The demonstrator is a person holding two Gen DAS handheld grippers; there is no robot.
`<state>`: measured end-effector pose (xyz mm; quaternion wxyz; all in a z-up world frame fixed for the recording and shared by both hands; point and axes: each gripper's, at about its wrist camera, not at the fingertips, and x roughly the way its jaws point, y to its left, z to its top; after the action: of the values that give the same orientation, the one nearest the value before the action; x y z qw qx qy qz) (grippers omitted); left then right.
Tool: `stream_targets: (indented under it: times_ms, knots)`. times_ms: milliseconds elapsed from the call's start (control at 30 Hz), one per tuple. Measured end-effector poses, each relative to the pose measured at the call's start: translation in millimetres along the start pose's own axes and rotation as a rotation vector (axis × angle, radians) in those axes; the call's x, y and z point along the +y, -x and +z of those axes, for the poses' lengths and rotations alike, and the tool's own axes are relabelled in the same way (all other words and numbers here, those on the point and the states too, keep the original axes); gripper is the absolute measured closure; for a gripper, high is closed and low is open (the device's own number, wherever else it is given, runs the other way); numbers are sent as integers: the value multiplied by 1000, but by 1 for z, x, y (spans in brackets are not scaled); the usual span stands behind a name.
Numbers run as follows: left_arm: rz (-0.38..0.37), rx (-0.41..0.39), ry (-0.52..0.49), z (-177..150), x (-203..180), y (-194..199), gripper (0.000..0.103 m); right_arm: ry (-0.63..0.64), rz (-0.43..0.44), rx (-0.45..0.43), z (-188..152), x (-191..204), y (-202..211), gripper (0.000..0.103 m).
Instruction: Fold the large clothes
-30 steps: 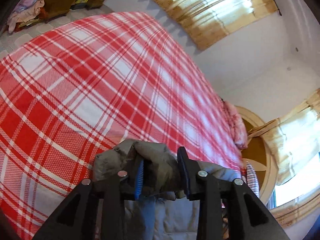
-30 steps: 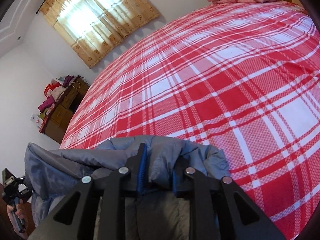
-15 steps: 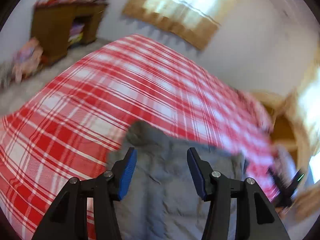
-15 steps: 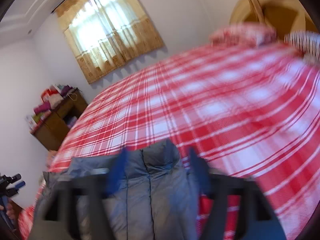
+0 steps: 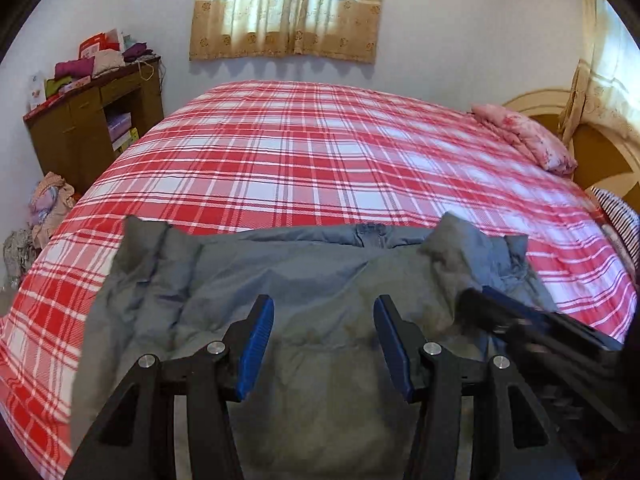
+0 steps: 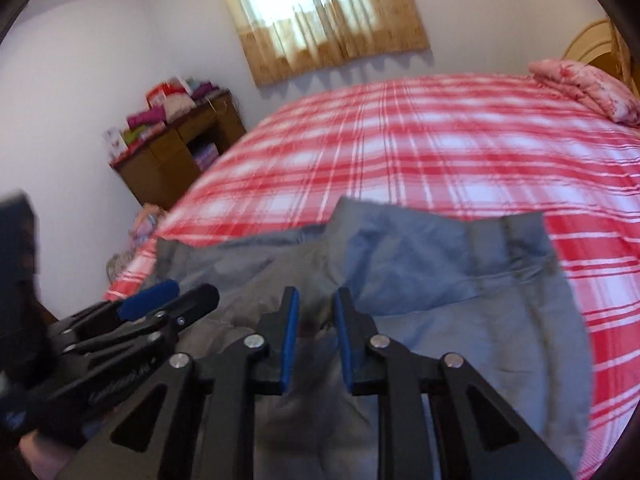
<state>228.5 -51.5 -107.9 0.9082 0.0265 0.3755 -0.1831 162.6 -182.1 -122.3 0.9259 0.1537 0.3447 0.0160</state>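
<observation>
Left wrist view: a grey padded jacket [image 5: 304, 280] is spread on the near edge of a red plaid bed [image 5: 320, 152]. The left gripper [image 5: 323, 336] is held wide, empty, above it. The right gripper [image 6: 316, 332] is narrow and closing, nothing seen pinched. A closure on air could leave the fold unstarted

No text can be read with certainty; a faint embossed marking is seen on the left gripper [image 6: 168, 300], beside the grey jacket [image 6: 420, 280], but stays illegible.
</observation>
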Motion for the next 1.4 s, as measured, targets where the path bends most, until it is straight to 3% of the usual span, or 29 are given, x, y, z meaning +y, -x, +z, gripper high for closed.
stream_targets:
  times_ms: [100,233,400,667,800,1100,1233,1400]
  knots:
    - [77,10,-15,-6,4,-20,50,-30,-7,36,-7,-9,-28,82]
    - [51,39,56,-15,22,-42,50,-56,0,44,-14,-19,-49,82]
    - [81,20,11,-24,18,-55,49,-27,-28,51,-20,-16,-63,83]
    - [87,30,24,-32,18,-75,47,-59,-23,74,-24,-24,-72,87]
    - [127,45,1,-33,12,-79,47,-78,-7,83,-25,-27,-73,88]
    - [163,49,-29,-34,7,-84,46,-65,-20,114,-13,-24,-56,88]
    - [169,48,-33,-35,7,-85,46,21,-133,13,5,-29,-16,88]
    - [177,47,-37,-34,3,-87,46,22,-267,71,7,-71,-20,88]
